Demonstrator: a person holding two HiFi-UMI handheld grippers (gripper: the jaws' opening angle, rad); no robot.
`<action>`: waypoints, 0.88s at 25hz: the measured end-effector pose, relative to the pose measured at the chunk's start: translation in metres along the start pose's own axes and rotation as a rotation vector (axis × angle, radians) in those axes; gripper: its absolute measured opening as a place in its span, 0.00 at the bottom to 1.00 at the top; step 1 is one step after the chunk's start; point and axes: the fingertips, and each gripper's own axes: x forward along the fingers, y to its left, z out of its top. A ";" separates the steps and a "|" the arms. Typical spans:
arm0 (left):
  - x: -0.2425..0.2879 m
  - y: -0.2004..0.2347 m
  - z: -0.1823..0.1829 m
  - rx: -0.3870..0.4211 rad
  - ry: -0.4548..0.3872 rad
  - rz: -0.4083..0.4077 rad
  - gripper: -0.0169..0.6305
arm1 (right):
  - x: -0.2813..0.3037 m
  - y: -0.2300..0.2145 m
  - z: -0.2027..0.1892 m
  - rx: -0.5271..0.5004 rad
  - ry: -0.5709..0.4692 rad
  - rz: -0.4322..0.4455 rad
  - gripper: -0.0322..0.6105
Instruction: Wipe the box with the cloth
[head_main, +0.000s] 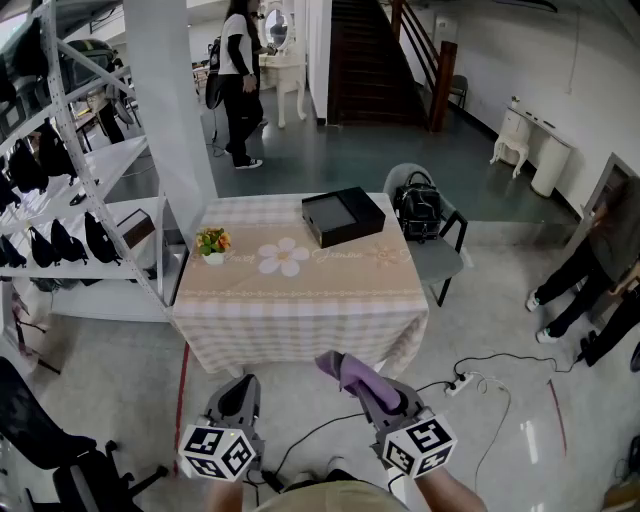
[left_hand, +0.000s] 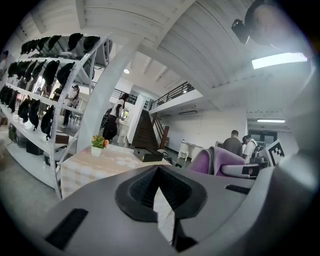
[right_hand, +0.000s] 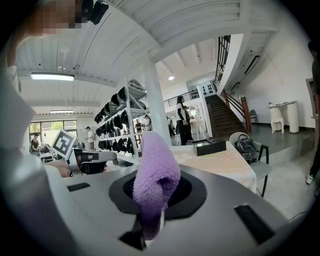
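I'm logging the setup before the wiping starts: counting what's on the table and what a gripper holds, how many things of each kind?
black box: 1
flower pot: 1
purple cloth: 1
Total: 3

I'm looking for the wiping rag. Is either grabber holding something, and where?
The right gripper pinches the fluffy purple cloth by one end; the rest sticks out in front. The left gripper holds nothing.

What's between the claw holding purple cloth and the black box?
Between the right claw, gripping the cloth, and the box: only bare tablecloth, in the head view.
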 end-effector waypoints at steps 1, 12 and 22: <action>0.003 -0.001 0.001 0.000 0.001 0.001 0.05 | 0.002 -0.003 0.001 0.000 0.002 0.003 0.15; 0.038 -0.023 -0.003 0.000 0.018 -0.004 0.05 | 0.009 -0.040 0.010 0.038 -0.026 0.044 0.15; 0.051 -0.027 -0.010 -0.009 0.040 0.005 0.05 | 0.024 -0.059 -0.002 0.067 0.013 0.053 0.15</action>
